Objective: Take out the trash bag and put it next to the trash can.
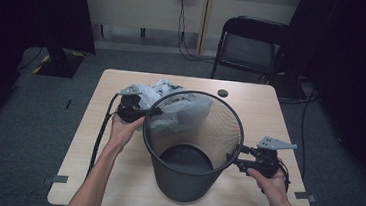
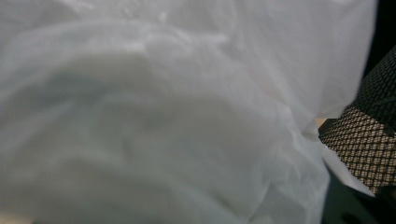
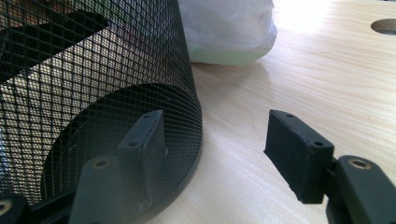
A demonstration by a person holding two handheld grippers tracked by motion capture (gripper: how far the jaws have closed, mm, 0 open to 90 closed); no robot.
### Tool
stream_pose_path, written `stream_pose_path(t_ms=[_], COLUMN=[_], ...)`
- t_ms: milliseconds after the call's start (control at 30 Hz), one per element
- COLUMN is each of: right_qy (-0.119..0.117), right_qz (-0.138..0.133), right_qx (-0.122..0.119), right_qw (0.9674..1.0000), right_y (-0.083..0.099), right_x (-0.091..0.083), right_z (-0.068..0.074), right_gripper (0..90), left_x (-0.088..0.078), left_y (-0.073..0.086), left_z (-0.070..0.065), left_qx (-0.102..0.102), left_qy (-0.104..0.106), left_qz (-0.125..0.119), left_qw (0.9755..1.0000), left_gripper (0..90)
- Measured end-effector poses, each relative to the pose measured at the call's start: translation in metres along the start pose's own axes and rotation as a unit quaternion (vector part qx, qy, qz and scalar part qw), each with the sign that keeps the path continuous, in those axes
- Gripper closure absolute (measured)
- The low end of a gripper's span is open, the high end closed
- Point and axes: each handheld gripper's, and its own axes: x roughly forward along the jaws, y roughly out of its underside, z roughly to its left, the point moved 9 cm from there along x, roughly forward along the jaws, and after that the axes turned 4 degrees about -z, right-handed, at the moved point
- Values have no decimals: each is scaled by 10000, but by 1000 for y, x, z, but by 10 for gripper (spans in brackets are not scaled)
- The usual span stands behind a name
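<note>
A black mesh wastebasket [image 1: 184, 183] stands upright in the middle of the wooden table [image 1: 275, 121]. A crumpled white plastic bag [image 1: 166, 88] lies behind its left side, touching the mesh. My left gripper [image 1: 150, 112] is pushed against the bag beside the basket's rim. Its view is close on the bag [image 2: 163, 116], with the mesh wall [image 2: 369, 140] at the right and its jaws hidden. My right gripper [image 1: 235, 157] is low at the basket's right side. It [image 3: 215, 121] stands open over bare table, its left jaw close against the outside of the basket [image 3: 93, 70]. The bag [image 3: 224, 28] lies beyond.
A round cable hole [image 1: 222, 93] sits near the table's far edge, also visible as the hole [image 3: 385, 25]. A black folding chair [image 1: 251, 44] stands behind the table at the right. Cables trail from both grippers toward the near table edge.
</note>
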Motion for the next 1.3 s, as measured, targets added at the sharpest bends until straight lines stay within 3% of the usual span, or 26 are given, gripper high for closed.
stream_pose_path(t_ms=[33, 133, 167, 200, 300, 433, 467, 500, 533, 600, 667, 733, 767, 833, 867, 900, 933, 1000, 1033, 1133, 1267, 1300], right_qy=[2, 2, 9, 35, 32, 25, 12, 12, 10, 5, 18, 13, 8, 8, -4, 0, 9, -31, -31, -63, -65, -73], right_qz=[18, 26, 39, 57, 64, 107, 126, 126, 128, 126, 134, 125, 122, 123, 126, 153, 164, 163, 163, 179, 191, 191], right_qx=[22, 25, 27, 43, 45, 19, 27, 27, 19, 19, 31, 35, 35, 37, 46, 63, 68, 35, 35, 34, 30, 25], right_qw=[10000, 10000, 10000, 10000, 10000, 9999, 9999, 9999, 9999, 9999, 9999, 9999, 9999, 9999, 9999, 9999, 9998, 9999, 9999, 9998, 9998, 9998], right_y=[1, 2, 3, 3, 4, 6, 6, 6, 6, 6, 6, 6, 6, 7, 7, 8, 8, 9, 9, 9, 9, 9], right_x=[0, 0, 0, 0, 1, 3, 4, 4, 4, 4, 5, 5, 4, 5, 5, 6, 7, 7, 7, 8, 8, 9], right_z=[1, 1, 1, 1, 0, 3, 4, 4, 5, 5, 4, 4, 4, 3, 3, 3, 2, 5, 5, 5, 6, 7], right_gripper=[370, 372, 373, 374, 374, 374, 374, 374, 373, 373, 373, 373, 373, 373, 373, 374, 374, 374, 374, 374, 373, 373], left_x=[-7, -17, -22, -32, -43, -60, -66, -66, -68, -71, -68, -60, -56, -46, -36, -27, -20, -23, -28, -46, -70, -76], left_y=[0, 1, 1, 1, 1, 6, 9, 9, 10, 11, 12, 13, 8, 3, 7, 15, 20, 18, 16, 12, 15, 17], left_z=[5, 10, 13, 17, 20, 26, 30, 30, 31, 34, 32, 28, 18, 3, 2, 8, 10, 10, 12, 20, 28, 30], left_qx=[-113, -178, -168, -161, -161, -151, -60, -60, -30, -69, -176, -194, -254, -117, 2, 196, 106, 178, 252, 251, 337, 303], left_qy=[-87, -95, -190, -304, -420, -590, -812, -812, -841, -902, -697, -561, -250, 101, 87, -257, -241, -321, -422, -748, -1008, -952], left_qz=[1, 3, 9, -14, -46, 8, 48, 48, 38, -2, -95, -86, -288, -477, -310, 101, 276, 174, 126, 4, -7, -4], left_qw=[9999, 9998, 9997, 9994, 9990, 9981, 9967, 9967, 9964, 9959, 9974, 9982, 9989, 9987, 9995, 9994, 9993, 9992, 9987, 9969, 9943, 9950], left_gripper=[513, 417, 417, 347, 272, 238, 260, 341, 341, 576, 827, 855, 871, 878, 877, 858, 732, 379, 379, 211, 177, 178])
